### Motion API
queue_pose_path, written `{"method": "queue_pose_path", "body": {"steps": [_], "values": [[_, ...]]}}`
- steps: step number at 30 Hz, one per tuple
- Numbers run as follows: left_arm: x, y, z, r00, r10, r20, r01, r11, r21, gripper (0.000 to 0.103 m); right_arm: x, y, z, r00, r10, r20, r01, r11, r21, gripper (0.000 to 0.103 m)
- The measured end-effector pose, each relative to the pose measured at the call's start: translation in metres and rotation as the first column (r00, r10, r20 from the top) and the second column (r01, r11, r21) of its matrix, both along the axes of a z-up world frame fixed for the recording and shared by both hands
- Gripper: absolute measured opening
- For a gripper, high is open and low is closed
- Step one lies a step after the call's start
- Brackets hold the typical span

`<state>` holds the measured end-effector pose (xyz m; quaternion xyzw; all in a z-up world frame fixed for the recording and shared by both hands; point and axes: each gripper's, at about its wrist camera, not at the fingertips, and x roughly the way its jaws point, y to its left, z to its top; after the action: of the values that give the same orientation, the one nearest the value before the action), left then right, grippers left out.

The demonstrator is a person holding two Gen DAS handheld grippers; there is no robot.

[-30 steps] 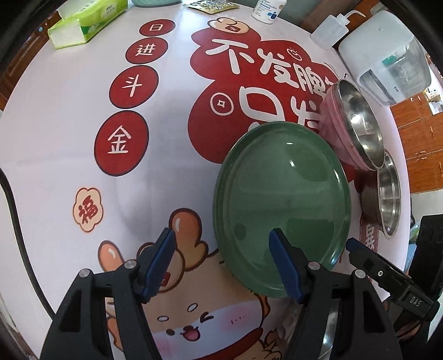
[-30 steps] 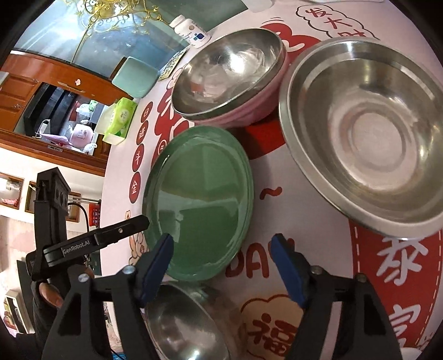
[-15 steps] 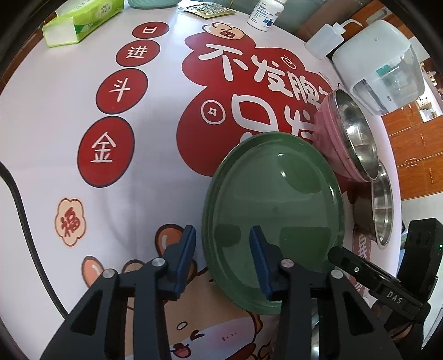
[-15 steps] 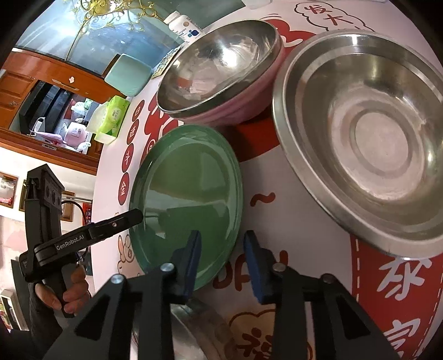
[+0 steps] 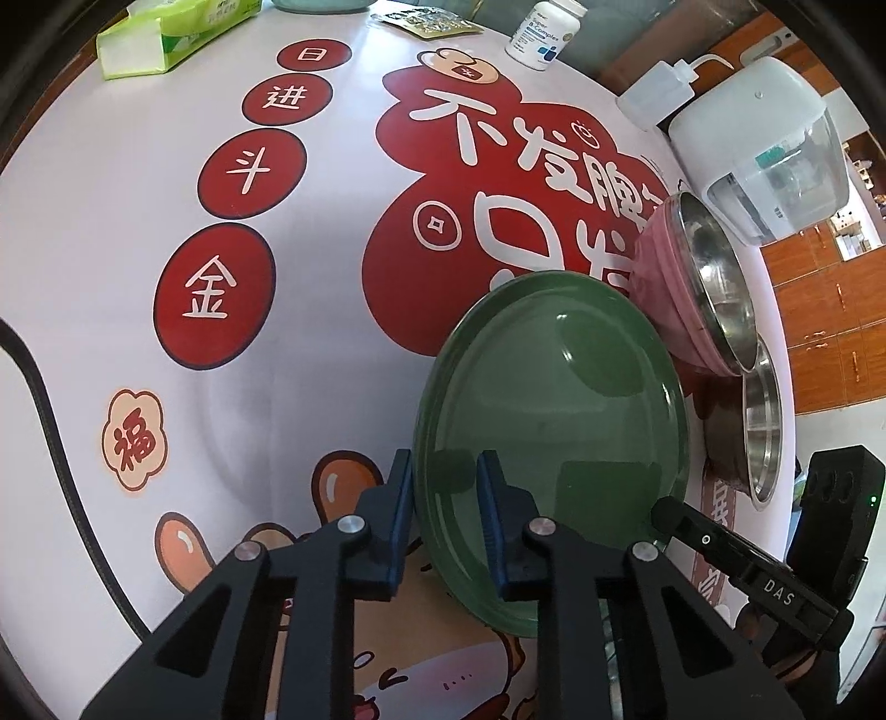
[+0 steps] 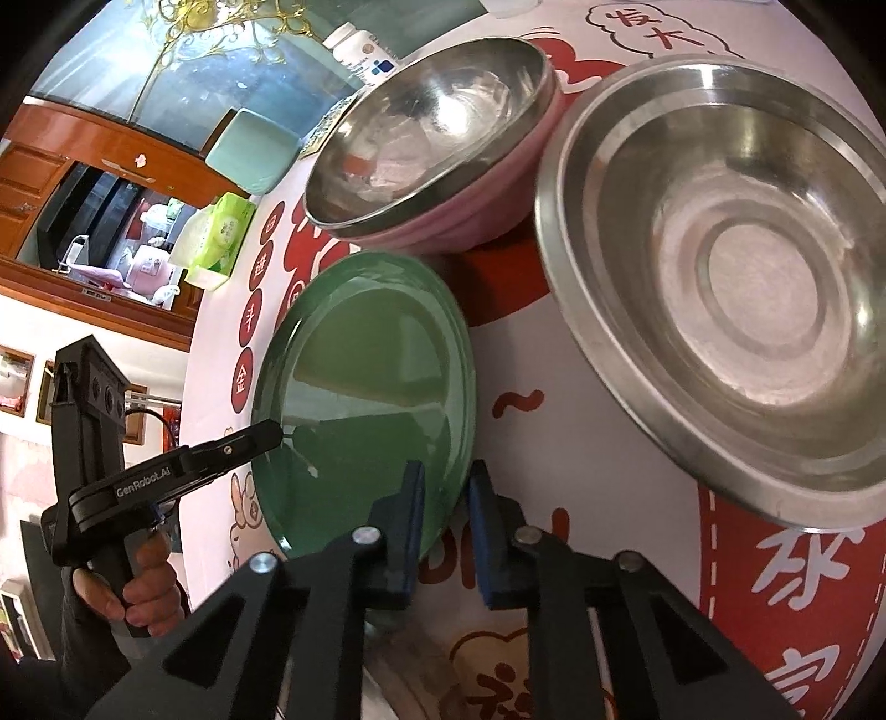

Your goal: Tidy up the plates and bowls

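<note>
- One green plate sits on the printed tablecloth, centre of the scene, nothing on it, only reflections on the glaze.
- Left gripper straddles the plate's near-left rim: one blue pad outside the edge, the other over the plate surface, narrow gap. Jaws look closed on the rim; actual pad contact can't be confirmed from the left wrist view.
- Right gripper does the same on the opposite rim: left pad over the plate, right pad outside over the cloth. Narrowed around the edge, pinch looks made.
- In the right wrist view, the left gripper's finger tip reaches the plate's far-side rim; a hand holds its handle.
- Pink bowl touches the plate's far edge; a steel bowl is nested inside it. The steel one holds nothing, just reflections.
- Large steel basin just right of the pink bowl, nothing in it.
- Another steel rim shows under the right gripper's fingers, mostly hidden; can't tell what it is.
- Far edge of table: tissue pack, white pill bottle, squeeze bottle, white appliance with clear tank.
- Black cable runs along the left side of the cloth.
</note>
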<state>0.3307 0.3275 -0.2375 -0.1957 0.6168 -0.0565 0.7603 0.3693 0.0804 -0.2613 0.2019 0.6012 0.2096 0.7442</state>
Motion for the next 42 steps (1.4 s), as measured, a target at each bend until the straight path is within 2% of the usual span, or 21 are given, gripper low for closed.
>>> {"method": "queue_pose_path", "body": {"steps": [12,20,27,32,42], "values": [[-0.004,0.004,0.0,1.0,0.027,-0.006,-0.027,0.999,-0.03,0.021,-0.001,0.0,0.004,1.0,-0.003,0.007,0.003,1.0,-0.001,0.009],[-0.016,0.015,0.016,0.996,0.061,0.069,-0.056,0.996,-0.073,0.021,-0.003,0.003,0.012,0.999,0.005,0.042,-0.006,1.0,0.031,0.009],[-0.032,0.032,0.039,0.981,0.121,0.154,-0.101,0.986,-0.134,0.021,-0.009,0.01,0.03,0.994,0.024,0.106,-0.032,0.996,0.078,0.01],[-0.043,0.037,0.05,0.976,0.132,0.175,-0.109,0.985,-0.136,0.021,-0.014,0.015,0.045,0.987,0.035,0.157,-0.05,0.994,0.095,0.01],[-0.069,0.033,0.072,0.968,0.131,0.216,-0.095,0.981,-0.167,0.021,-0.032,0.004,0.068,0.98,0.005,0.201,-0.031,0.991,0.131,0.01]]}}
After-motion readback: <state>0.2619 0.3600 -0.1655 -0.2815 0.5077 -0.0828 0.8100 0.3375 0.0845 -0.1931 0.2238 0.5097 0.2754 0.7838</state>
